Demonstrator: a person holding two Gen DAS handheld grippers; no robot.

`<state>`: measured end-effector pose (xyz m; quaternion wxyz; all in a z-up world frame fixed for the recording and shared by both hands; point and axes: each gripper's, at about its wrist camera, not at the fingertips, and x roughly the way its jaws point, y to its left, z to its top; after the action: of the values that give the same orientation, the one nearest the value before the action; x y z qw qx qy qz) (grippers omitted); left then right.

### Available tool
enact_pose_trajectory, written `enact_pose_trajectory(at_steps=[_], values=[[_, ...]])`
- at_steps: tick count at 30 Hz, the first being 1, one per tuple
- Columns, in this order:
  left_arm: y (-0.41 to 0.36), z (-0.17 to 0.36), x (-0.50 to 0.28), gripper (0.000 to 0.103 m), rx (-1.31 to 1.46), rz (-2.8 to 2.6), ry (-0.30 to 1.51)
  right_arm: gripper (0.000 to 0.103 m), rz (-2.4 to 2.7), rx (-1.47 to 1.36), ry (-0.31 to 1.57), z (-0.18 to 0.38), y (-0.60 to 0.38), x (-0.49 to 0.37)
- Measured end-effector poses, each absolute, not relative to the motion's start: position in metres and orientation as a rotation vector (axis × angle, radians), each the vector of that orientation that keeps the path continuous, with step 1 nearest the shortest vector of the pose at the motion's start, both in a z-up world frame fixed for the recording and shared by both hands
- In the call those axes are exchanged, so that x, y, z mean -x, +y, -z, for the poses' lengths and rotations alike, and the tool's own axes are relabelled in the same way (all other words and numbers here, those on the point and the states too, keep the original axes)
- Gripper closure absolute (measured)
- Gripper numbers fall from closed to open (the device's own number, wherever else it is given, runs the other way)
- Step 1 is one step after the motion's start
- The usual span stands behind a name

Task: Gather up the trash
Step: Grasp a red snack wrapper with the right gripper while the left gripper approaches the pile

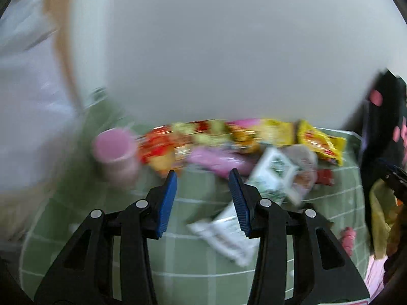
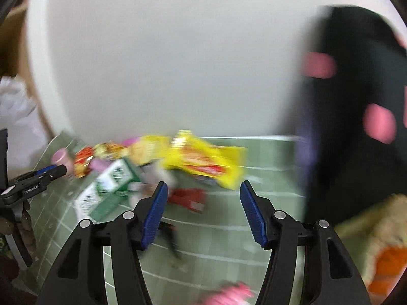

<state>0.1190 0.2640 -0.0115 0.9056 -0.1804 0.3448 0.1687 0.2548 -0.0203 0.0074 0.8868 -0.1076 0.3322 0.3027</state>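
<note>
Both views are motion-blurred. Litter lies across a green checked tablecloth [image 1: 193,259] [image 2: 229,244]: a pink cup [image 1: 115,152] [image 2: 62,157], red and yellow snack bags [image 1: 320,142] [image 2: 206,160], a pink wrapper [image 1: 218,161], a green-and-white carton [image 1: 274,175] [image 2: 112,185], a white wrapper [image 1: 226,236] and a red wrapper [image 2: 188,198]. My left gripper [image 1: 203,175] [image 2: 48,171] hovers open just short of the pink wrapper, left of the carton. My right gripper [image 2: 203,183] is wide open above the cloth near the red wrapper. Nothing is between either pair of fingers.
A black bag with pink spots [image 1: 381,117] [image 2: 356,101] stands at the right, with yellow and orange things [image 2: 381,249] low beside it. A white wall rises behind the table. Pale plastic and brown cardboard [image 2: 10,45] are at the left. Another pink item [image 2: 229,292] lies near the front.
</note>
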Motion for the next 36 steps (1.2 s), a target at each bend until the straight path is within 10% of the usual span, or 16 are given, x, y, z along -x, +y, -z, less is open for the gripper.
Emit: enact_pose_trajectory(at_steps=[18, 29, 36], values=[[0.272, 0.025, -0.049, 0.058, 0.34, -0.395, 0.742, 0.063, -1.142, 0.591, 0.775, 0.074, 0.244, -0.245], [0.279, 0.029, -0.041, 0.058, 0.399, -0.398, 0.744, 0.092, -1.123, 0.579, 0.827, 0.065, 0.219, -0.245], [0.279, 0.034, -0.053, 0.058, 0.445, -0.354, 0.748, 0.093, -1.075, 0.445, 0.794, 0.026, 0.158, -0.248]])
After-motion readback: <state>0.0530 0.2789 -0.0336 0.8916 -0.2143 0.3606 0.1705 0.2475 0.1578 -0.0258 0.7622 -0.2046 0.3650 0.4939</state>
